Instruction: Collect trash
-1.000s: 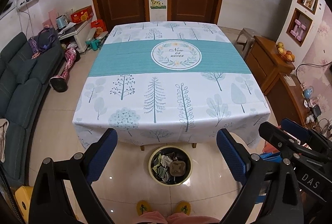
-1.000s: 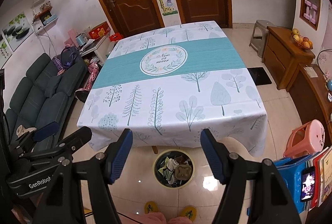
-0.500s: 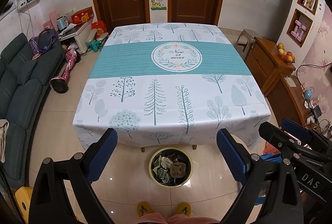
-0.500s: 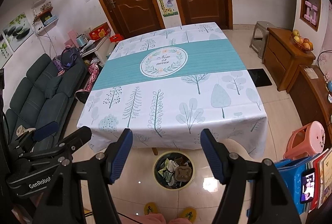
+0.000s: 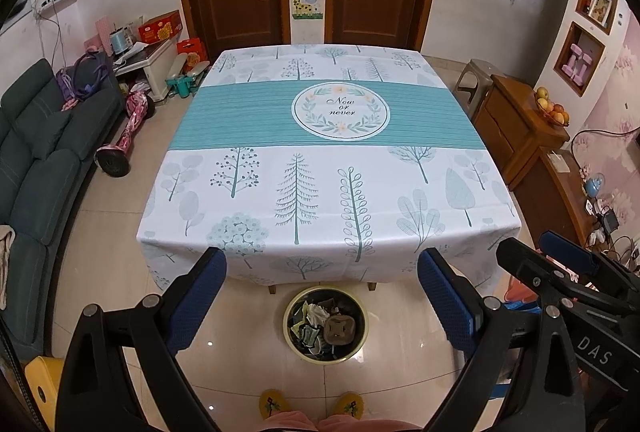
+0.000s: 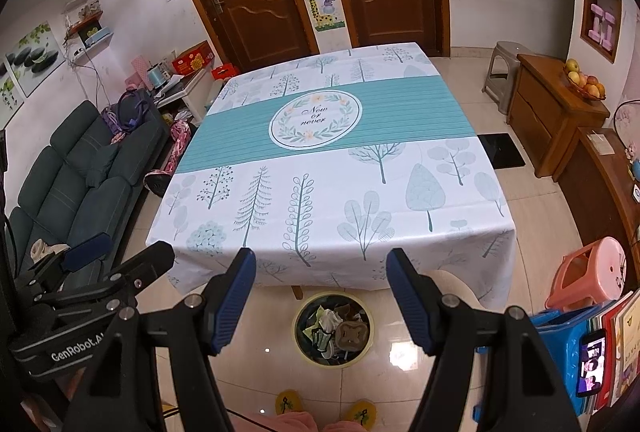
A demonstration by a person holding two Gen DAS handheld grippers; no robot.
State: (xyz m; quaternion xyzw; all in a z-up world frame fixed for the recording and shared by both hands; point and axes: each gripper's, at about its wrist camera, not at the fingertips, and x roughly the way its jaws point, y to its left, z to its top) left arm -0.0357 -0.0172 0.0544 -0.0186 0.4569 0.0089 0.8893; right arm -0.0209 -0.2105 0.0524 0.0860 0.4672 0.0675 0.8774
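- Left claw (image 5: 322, 296) and right claw (image 6: 322, 294) both gape wide, empty.
- Trash (image 5: 324, 324) fills the bin (image 5: 289, 332) below and between them.
- Risk: bumping the bin could spill the load.

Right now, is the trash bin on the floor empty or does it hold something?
It holds something: the trash bin contains crumpled paper and wrappers.

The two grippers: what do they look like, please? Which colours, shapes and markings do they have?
The left gripper and the right gripper are alike: black angular frames with silver bolts, and two long fingers with ribbed dark blue pads. White lettering marks the bodies: "GenRobot.AI" on the left one, "DAS" on the right one.
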